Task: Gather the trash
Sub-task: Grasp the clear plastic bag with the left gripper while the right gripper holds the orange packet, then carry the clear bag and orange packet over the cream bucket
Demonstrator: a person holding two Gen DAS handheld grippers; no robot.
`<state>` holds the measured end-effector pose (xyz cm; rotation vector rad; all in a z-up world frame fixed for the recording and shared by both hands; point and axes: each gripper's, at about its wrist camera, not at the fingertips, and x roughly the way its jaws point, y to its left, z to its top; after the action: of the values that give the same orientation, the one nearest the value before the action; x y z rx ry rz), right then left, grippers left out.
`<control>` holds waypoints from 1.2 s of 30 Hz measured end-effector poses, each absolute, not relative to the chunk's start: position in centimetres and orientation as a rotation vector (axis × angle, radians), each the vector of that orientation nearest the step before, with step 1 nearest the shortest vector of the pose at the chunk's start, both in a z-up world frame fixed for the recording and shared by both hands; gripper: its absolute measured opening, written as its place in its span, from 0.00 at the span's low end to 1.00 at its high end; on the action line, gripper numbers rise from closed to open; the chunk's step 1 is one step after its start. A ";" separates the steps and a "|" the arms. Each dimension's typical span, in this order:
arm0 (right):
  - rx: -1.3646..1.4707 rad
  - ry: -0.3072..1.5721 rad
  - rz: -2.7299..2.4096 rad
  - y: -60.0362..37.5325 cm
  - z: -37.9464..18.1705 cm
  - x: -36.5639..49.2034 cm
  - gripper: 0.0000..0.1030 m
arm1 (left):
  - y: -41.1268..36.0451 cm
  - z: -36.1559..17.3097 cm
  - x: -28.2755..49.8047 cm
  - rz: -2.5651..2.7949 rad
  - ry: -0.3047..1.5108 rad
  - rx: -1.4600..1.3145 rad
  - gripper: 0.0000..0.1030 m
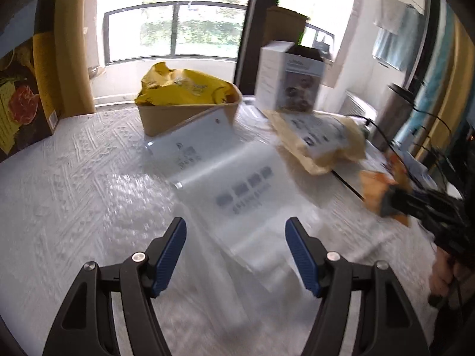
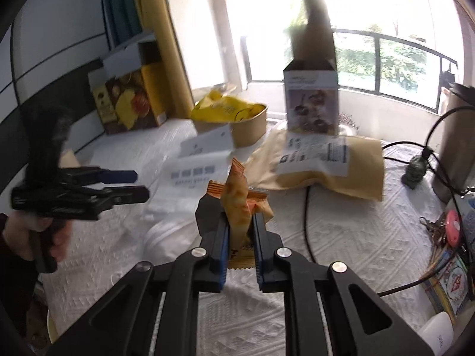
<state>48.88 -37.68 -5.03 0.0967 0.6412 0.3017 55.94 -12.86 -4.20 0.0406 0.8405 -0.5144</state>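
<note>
An orange snack wrapper (image 2: 237,195) stands crumpled between the blue pads of my right gripper (image 2: 240,222), which is shut on it and holds it above the white textured tablecloth (image 2: 356,237). The left wrist view shows the same wrapper (image 1: 375,190) at the far right. My left gripper (image 1: 236,225) is open, with nothing between its fingers, just over a clear plastic bag (image 1: 237,184) with grey print that lies flat on the cloth. Behind the bag stands a brown paper bowl (image 1: 190,115) with a crumpled yellow bag (image 1: 184,86) in it.
A tan padded envelope (image 2: 341,175) with a white label lies right of the bowl, and an open white carton (image 2: 311,101) stands behind it. A black cable (image 2: 307,222) crosses the cloth. Keys (image 2: 445,228) lie at the right edge. A printed food box (image 2: 127,103) stands at the back left.
</note>
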 end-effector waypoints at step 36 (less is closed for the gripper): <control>0.121 0.658 0.324 -38.1 -5.3 48.8 0.13 | -14.6 -4.2 60.3 -0.760 0.823 0.210 0.15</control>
<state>48.78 -38.07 -5.28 0.1209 0.6584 0.3238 60.31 -14.63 -4.25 0.2097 0.8228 -0.7599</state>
